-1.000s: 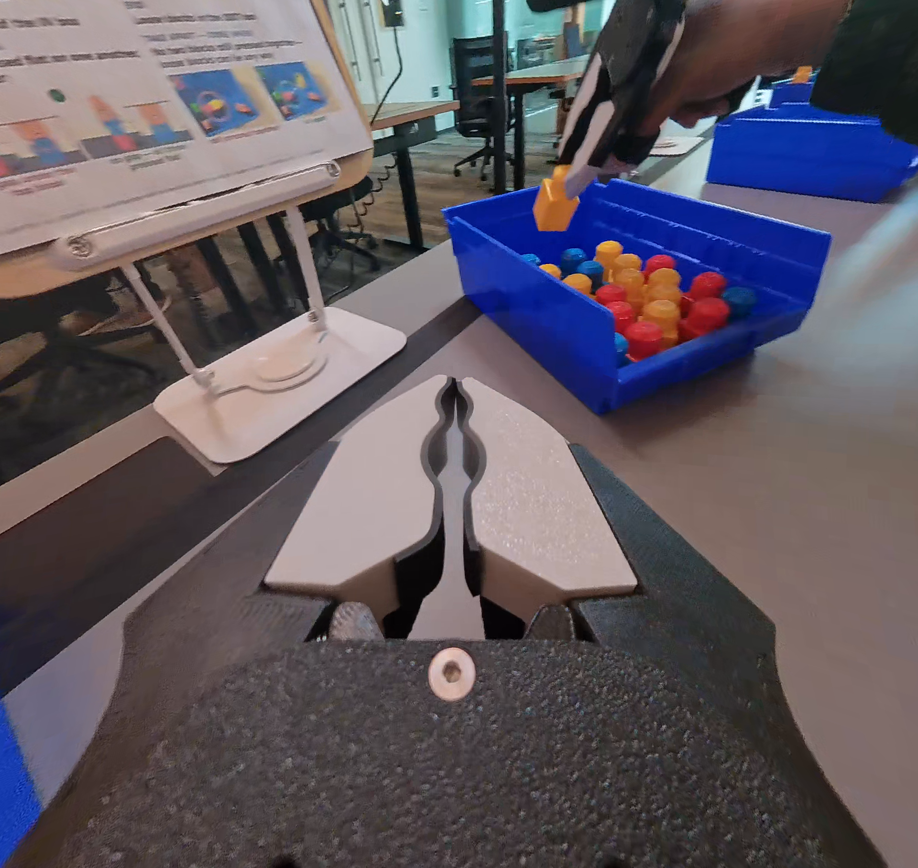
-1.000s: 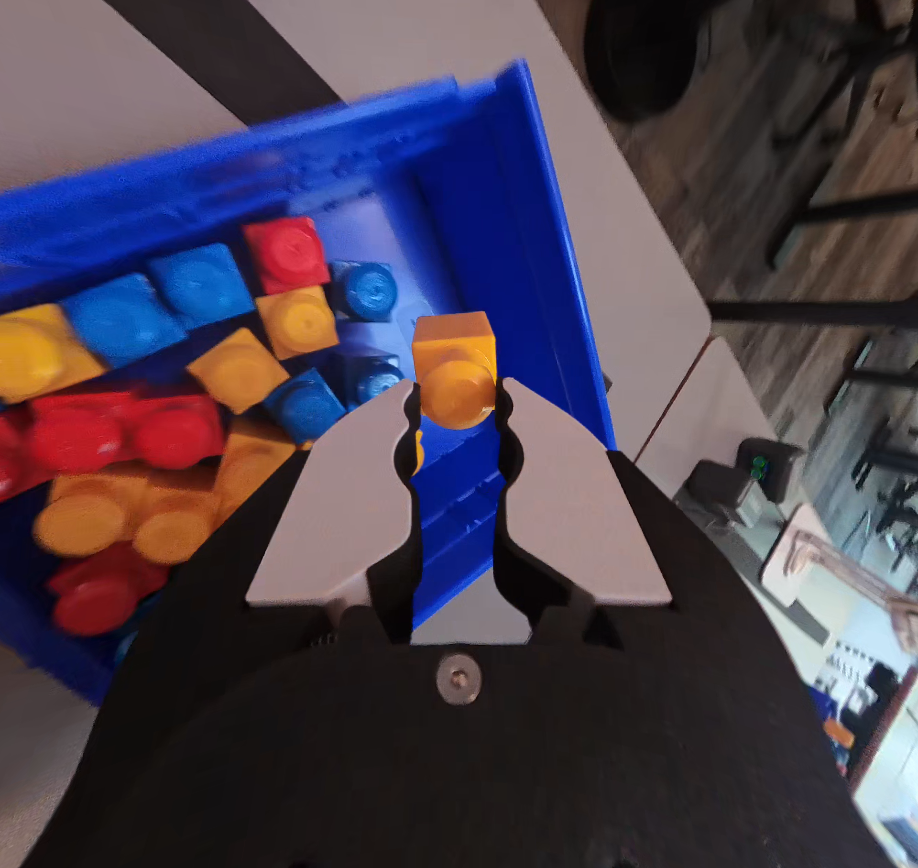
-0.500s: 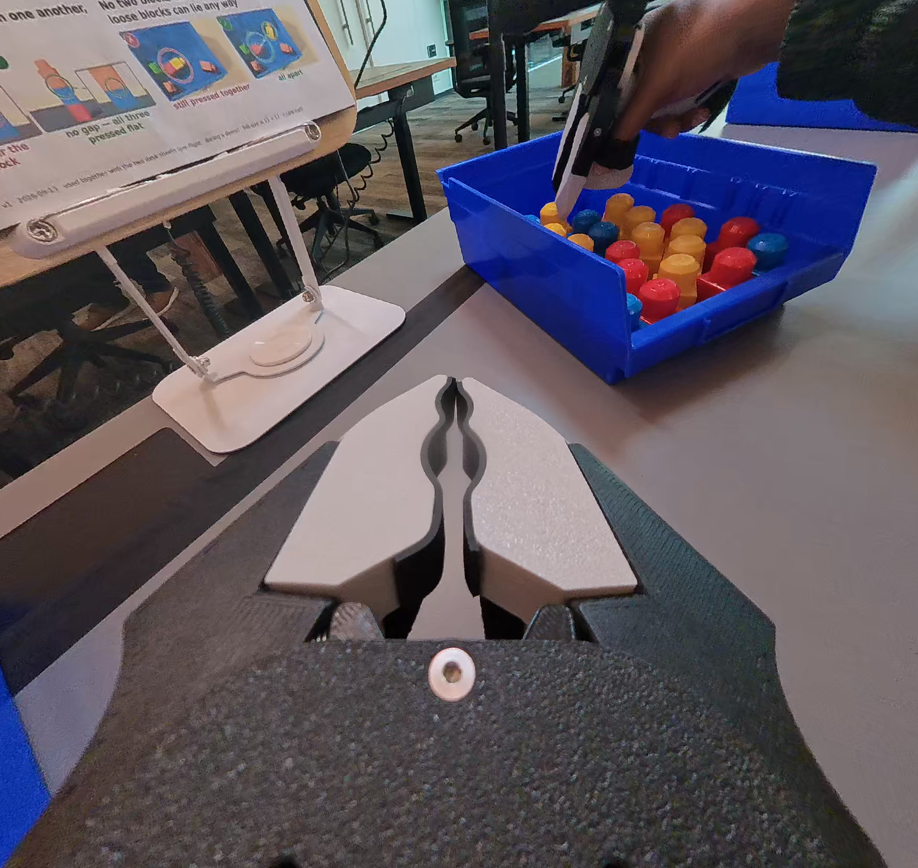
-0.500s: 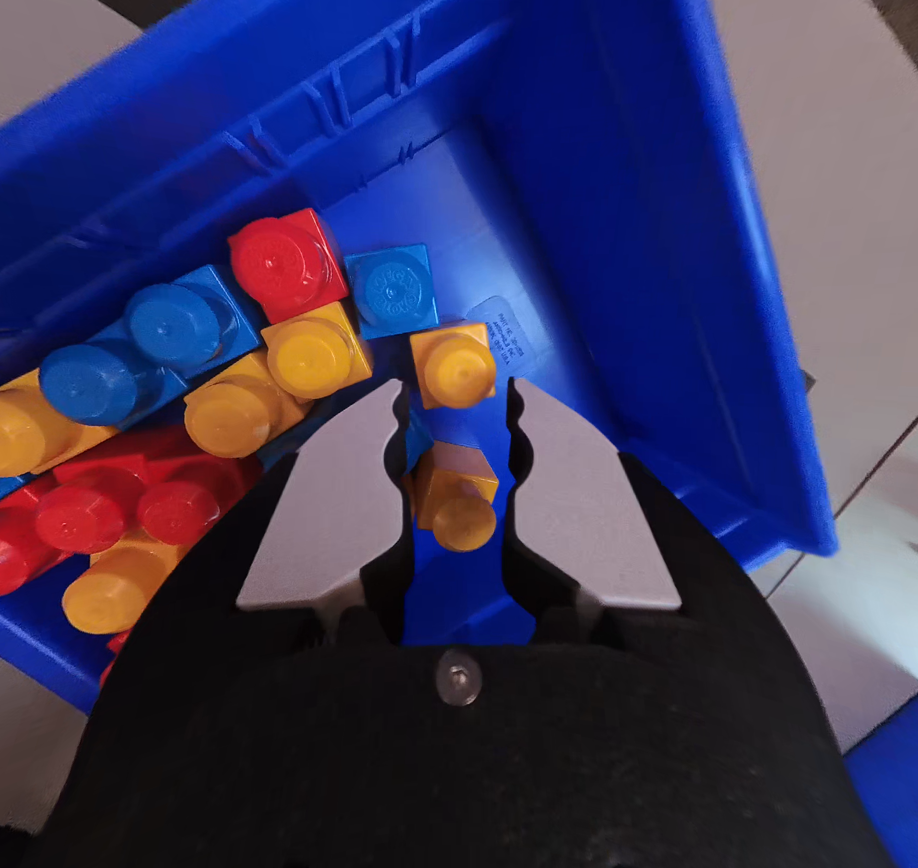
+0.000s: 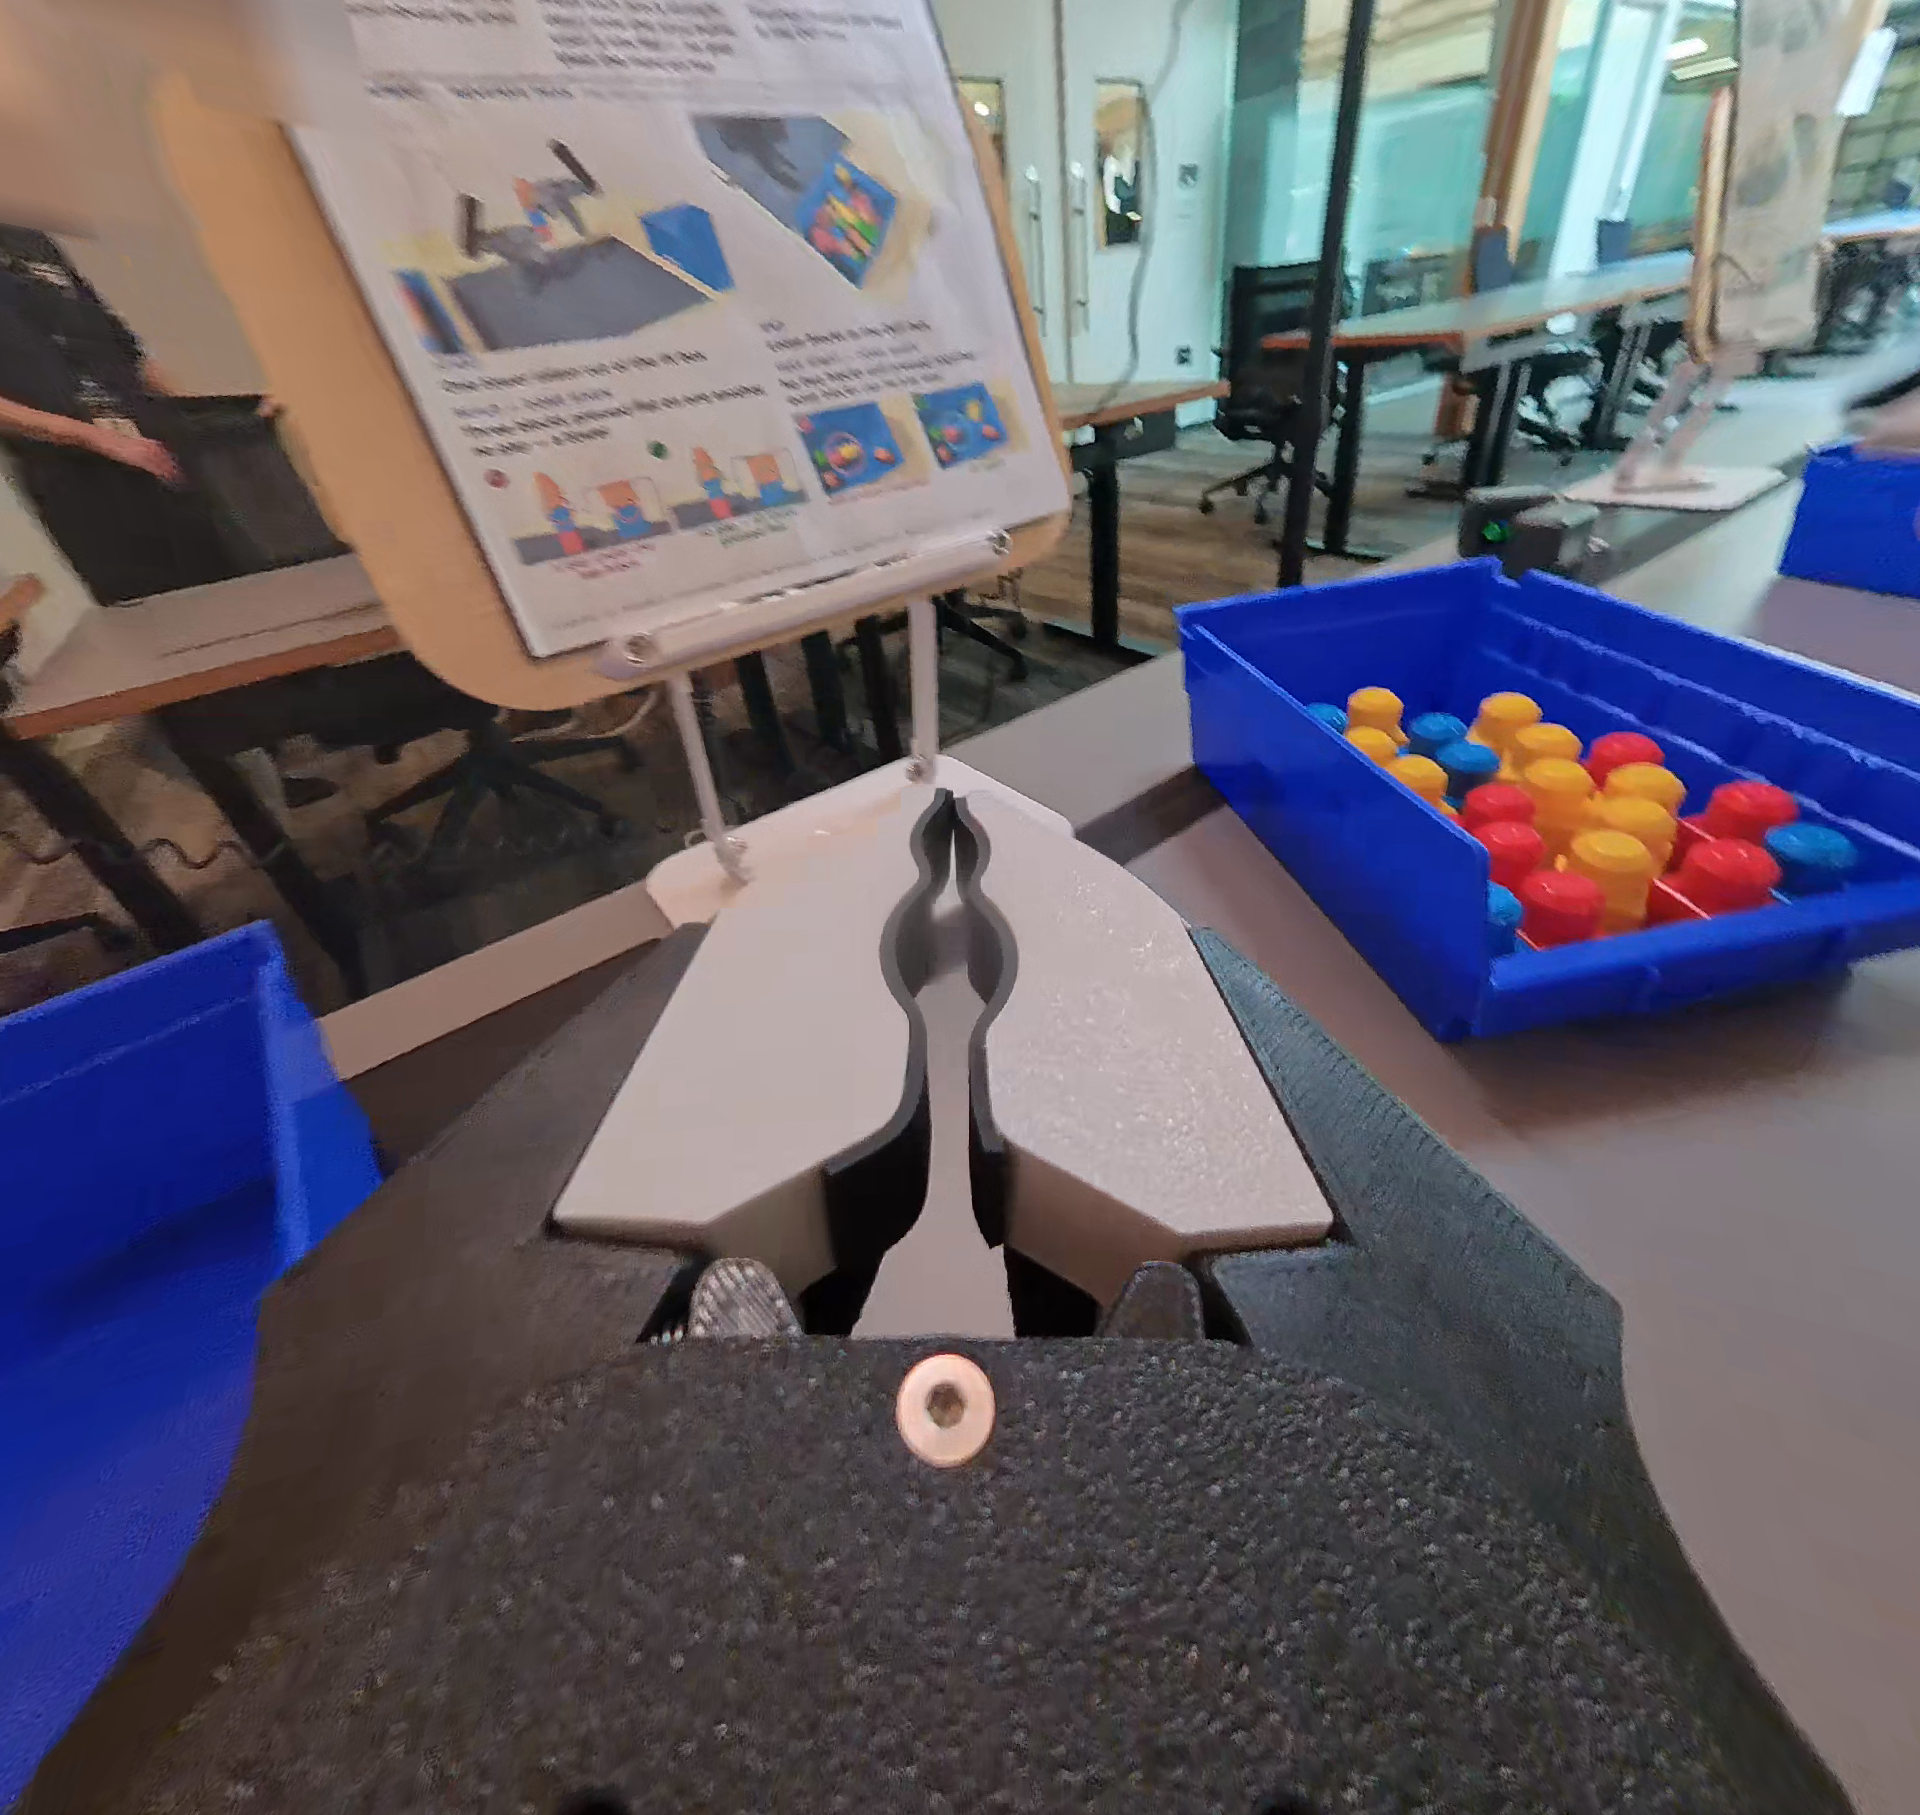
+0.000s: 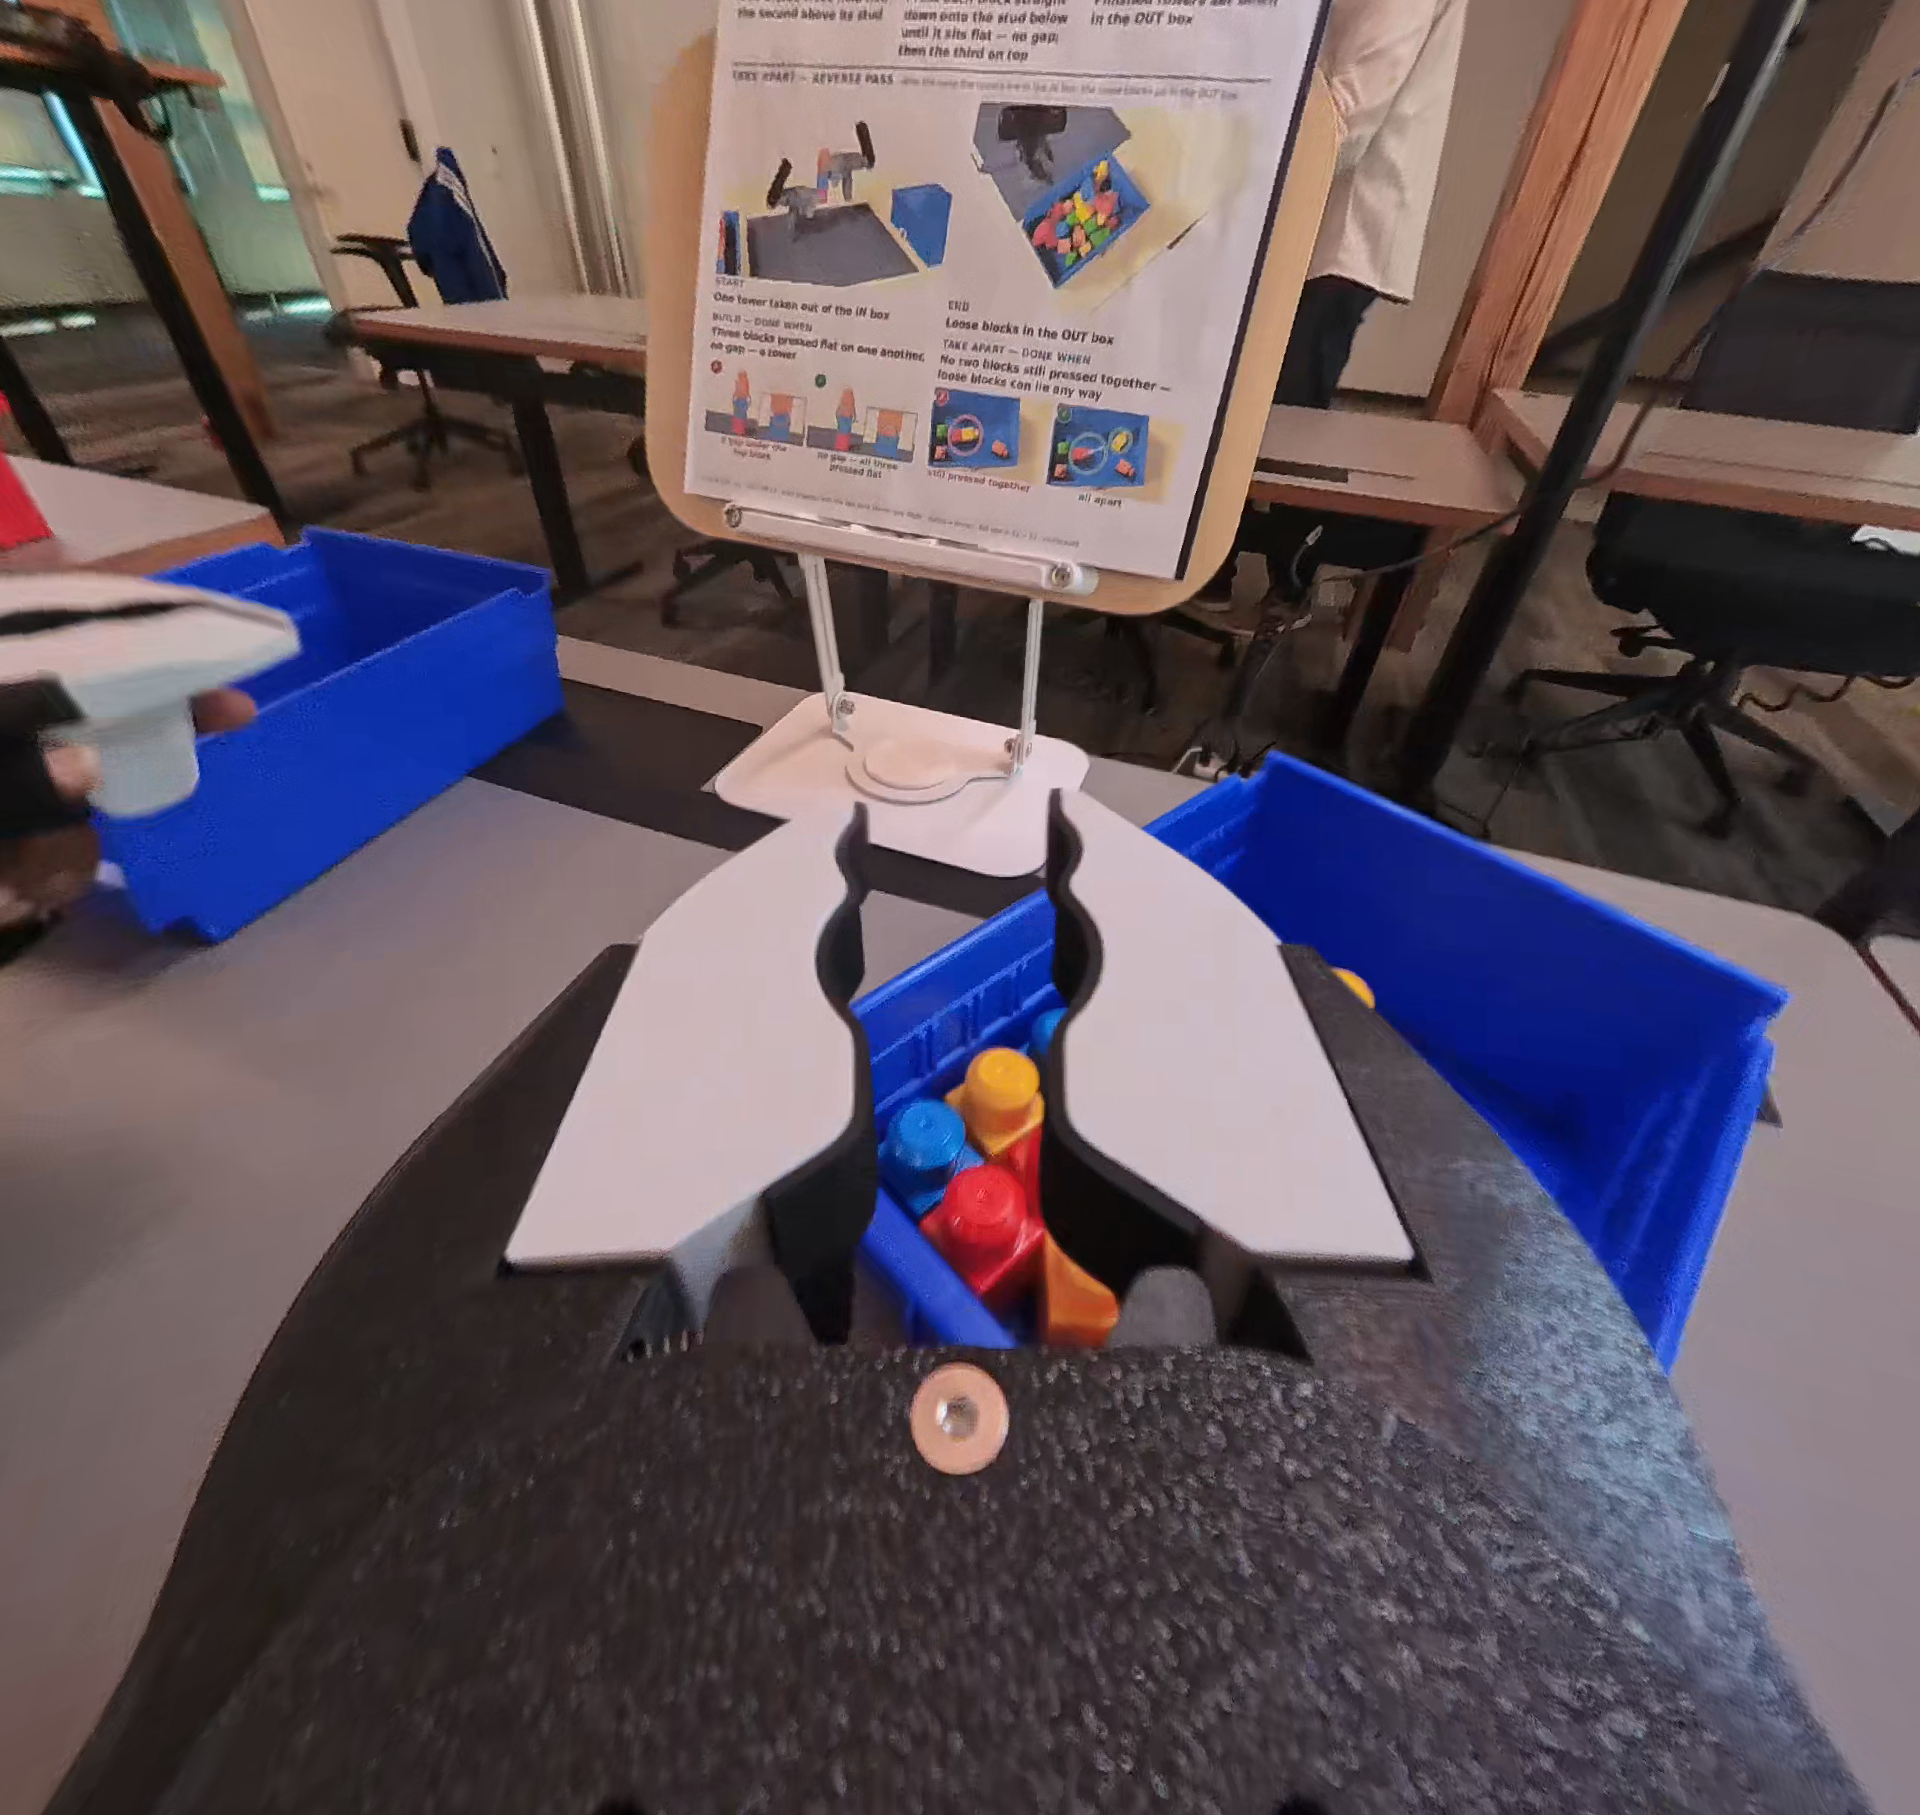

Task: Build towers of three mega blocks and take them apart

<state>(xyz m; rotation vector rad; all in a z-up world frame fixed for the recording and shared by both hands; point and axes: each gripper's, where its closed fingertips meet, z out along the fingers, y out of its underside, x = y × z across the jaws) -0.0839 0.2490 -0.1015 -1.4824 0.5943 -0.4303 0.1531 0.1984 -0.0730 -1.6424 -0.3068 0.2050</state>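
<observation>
Left gripper (image 5: 954,809) fingers closed, empty, frame centre. Blue bin (image 5: 1382,892) of blocks (image 5: 1558,809) right on counter (image 5: 1662,1194); instruction stand (image 5: 675,259) upper left.

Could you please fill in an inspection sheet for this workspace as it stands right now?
Surface: grey table, with a dark strip along its far part.
Job's things: blue bin full of red, yellow and blue blocks; second blue bin, contents hidden.
Clutter: instruction sheet on a white stand.
Grippers: left gripper shut and empty; right gripper open, empty, above the block bin.
Cables: a few on the floor behind the table.
Surroundings: office desks, chairs, people standing behind.
</observation>
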